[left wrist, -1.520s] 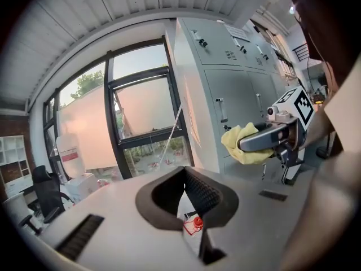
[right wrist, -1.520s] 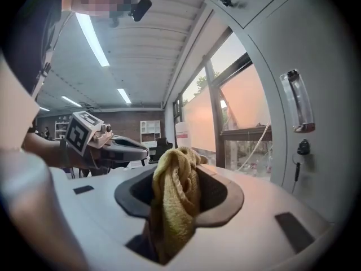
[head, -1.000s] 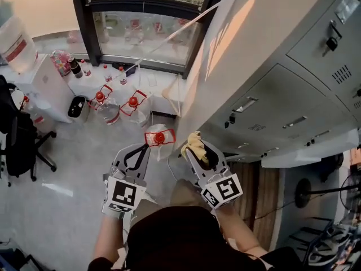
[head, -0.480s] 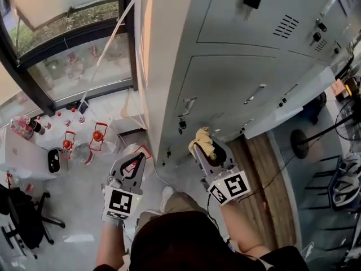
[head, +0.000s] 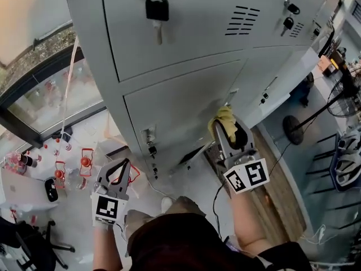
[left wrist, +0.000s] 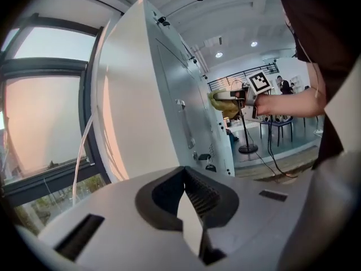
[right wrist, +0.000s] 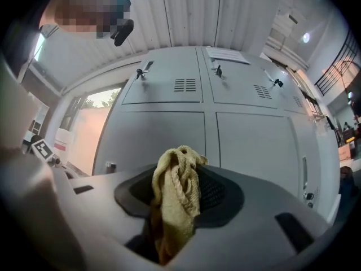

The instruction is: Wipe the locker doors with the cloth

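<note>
Your right gripper (right wrist: 179,199) is clamped on the cloth (right wrist: 176,188), a bunched yellow wad standing up out of the jaws. Your left gripper (left wrist: 189,216) is closed at the tips with nothing between them.

In the head view, the right gripper (head: 224,126) is at about 3 o'clock, with the cloth (head: 221,116) against or just beside the lower door (head: 175,103), close to that door's right edge. Contact can't be confirmed from any view. The left gripper (head: 119,165) hangs idle at 8 o'clock, well apart from the locker front.

At 12 o'clock is the upper door (head: 192,33), with a key (head: 156,8) in its lock. More doors run off towards 2 o'clock.

Judgement on progress: the task is at its opening. You have the cloth in hand and presented at one door, but no door shows streaks, damp patches or any other sign of wiping. The lower door, the upper door and the neighbouring columns all remain to be done.
</note>
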### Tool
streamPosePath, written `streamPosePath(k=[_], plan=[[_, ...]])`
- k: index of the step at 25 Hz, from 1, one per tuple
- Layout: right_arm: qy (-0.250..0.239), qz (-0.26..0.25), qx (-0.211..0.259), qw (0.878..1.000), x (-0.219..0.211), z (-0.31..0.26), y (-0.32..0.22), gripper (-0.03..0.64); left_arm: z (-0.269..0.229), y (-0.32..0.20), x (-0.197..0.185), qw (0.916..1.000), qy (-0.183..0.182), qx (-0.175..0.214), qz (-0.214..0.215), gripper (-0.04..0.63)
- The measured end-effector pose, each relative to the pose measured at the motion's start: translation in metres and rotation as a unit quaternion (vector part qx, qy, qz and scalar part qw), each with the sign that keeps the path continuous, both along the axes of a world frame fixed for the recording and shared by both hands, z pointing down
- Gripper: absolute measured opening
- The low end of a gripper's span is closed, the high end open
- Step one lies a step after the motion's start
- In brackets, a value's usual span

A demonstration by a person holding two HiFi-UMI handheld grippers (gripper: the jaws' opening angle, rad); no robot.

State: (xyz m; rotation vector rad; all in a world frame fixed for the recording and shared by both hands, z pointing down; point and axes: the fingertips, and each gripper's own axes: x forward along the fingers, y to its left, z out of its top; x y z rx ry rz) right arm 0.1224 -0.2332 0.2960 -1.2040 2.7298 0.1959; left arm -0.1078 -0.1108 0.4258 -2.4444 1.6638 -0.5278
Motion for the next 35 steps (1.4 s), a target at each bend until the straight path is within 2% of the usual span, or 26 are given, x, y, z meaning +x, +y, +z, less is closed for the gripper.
streamPosePath(k=[4,13,18,24,28,35], plan=[[-0.014,0.014,0.03,0.999,0.009,-0.03,-0.022,0.164,0.004,-0.014,0.001,0.9999,-0.012,-0.001,0.008,0.009],[-0.038,0.057,0.076,0.995,-0.004,-0.087,-0.042,0.166,-0.007,-0.028,-0.004,0.9983,-0.006,0.003,0.058,0.009],[-0.057,0.076,0.077,0.993,-0.015,-0.102,-0.049,0.169,-0.007,-0.032,-0.004,0.9951,-0.002,0.003,0.099,0.009],[-0.088,0.084,0.058,0.991,-0.017,-0.106,-0.051,0.17,-0.014,-0.037,-0.006,0.9916,0.021,0.007,0.127,0.009],[-0.087,0.088,0.057,0.991,-0.025,-0.11,-0.044,0.169,-0.016,-0.037,-0.005,0.9884,0.036,0.004,0.147,0.009],[-0.091,0.088,0.073,0.989,-0.055,-0.12,-0.018,0.169,-0.018,-0.036,-0.005,0.9837,0.035,0.008,0.176,0.009]])
